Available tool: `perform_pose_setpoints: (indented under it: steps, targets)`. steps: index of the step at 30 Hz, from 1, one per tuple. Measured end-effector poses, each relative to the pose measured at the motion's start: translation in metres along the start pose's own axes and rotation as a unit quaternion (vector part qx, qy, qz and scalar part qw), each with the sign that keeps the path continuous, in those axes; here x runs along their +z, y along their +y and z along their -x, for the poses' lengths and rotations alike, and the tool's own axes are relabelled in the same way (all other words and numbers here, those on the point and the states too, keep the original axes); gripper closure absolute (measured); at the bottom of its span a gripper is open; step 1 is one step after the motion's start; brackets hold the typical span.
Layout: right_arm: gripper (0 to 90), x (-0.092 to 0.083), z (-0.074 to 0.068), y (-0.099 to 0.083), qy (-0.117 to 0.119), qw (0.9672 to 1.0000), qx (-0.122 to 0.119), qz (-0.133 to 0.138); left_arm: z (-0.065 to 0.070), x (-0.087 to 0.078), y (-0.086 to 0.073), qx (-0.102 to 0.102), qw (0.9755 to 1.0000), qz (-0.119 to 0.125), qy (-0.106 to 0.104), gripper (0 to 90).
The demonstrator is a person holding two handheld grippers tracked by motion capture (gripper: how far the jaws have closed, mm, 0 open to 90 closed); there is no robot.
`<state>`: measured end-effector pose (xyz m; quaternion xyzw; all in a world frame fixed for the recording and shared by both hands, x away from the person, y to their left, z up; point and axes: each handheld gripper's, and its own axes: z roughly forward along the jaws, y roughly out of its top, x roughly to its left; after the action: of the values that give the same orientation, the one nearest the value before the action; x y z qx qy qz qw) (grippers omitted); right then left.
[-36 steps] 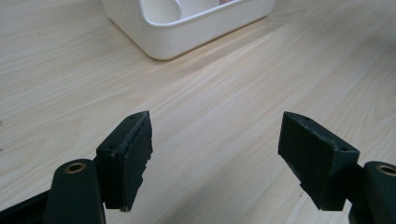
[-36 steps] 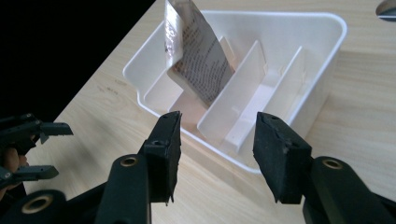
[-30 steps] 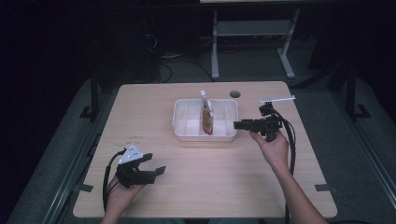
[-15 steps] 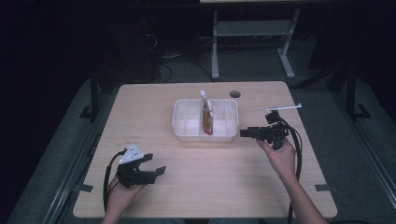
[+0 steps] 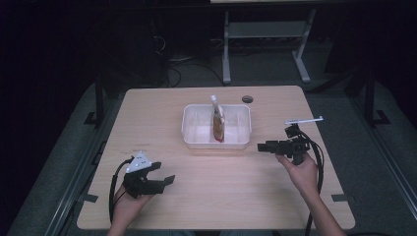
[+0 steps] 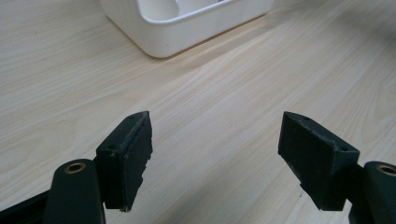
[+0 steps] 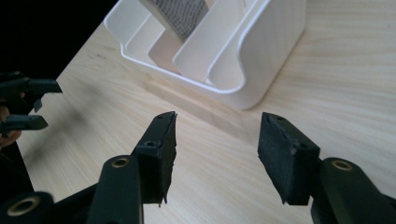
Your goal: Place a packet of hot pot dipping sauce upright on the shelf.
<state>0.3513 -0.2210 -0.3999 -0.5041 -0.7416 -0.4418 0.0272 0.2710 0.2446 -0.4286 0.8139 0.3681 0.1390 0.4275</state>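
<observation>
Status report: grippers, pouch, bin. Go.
Left gripper open, empty. Right gripper open, empty, jaws just widening. Pouch upright in white bin. Nothing blocking.

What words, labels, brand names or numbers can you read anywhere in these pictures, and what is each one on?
None can be read.
The pouch standing in the white bin shows red and tan print in the high view, too small and blurred to make out; in the right gripper view its visible face is a fine grey pattern with no letters.
The bin, the table and both grippers carry no visible marking.
</observation>
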Motion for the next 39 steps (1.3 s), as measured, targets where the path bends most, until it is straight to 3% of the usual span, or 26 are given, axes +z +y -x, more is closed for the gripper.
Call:
perform_pose_setpoints:
  steps: [39]
  targets:
    - [42.1,-0.022,0.028,-0.059,-0.007,0.9998,0.012,-0.011,0.003,0.003,0.000,-0.001,1.0000,-0.001,-0.008,25.3]
